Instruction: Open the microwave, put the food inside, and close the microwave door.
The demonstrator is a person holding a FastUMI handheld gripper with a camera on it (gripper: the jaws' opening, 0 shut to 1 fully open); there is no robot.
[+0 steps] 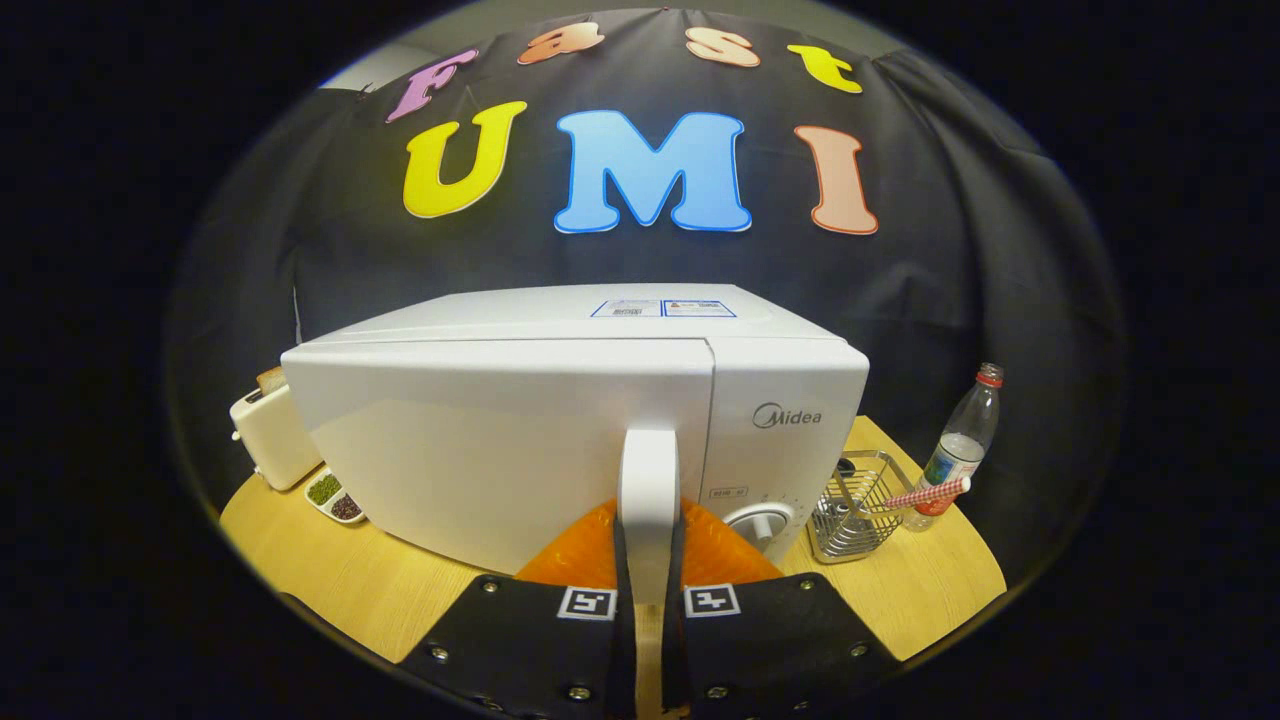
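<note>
Where the two fingers run forward, the gripper (648,590) is closed narrow on the door handle (648,500) of the microwave (560,420), one finger pressed against each side of the handle.

Handle: white, upright bar with a rounded top, set at the right end of the microwave door (500,450). Its lower part sits between the fingers.

Door: plain glossy white with no window to be seen, swung slightly out from the microwave body; a seam shows along its top and right edge.

Microwave body: white box standing on a light wooden table (350,580). Right of the door is the control panel (785,450), carrying a grey brand mark and a round white knob (757,522) low down. Stickers lie on the microwave's top face.

Left of the microwave: a cream toaster (270,435) with a slice of bread (270,379) standing out of its slot. In front of the toaster, close by the microwave's lower left corner, a small white dish (335,497) with two wells, one holding green bits, one holding dark bits.

Right of the microwave: a wire metal basket (855,515) just beside the control panel. A red-and-white checked item (925,493) rests across its rim. Beyond the basket, a clear plastic bottle (962,445) with a red cap stands upright.
</note>
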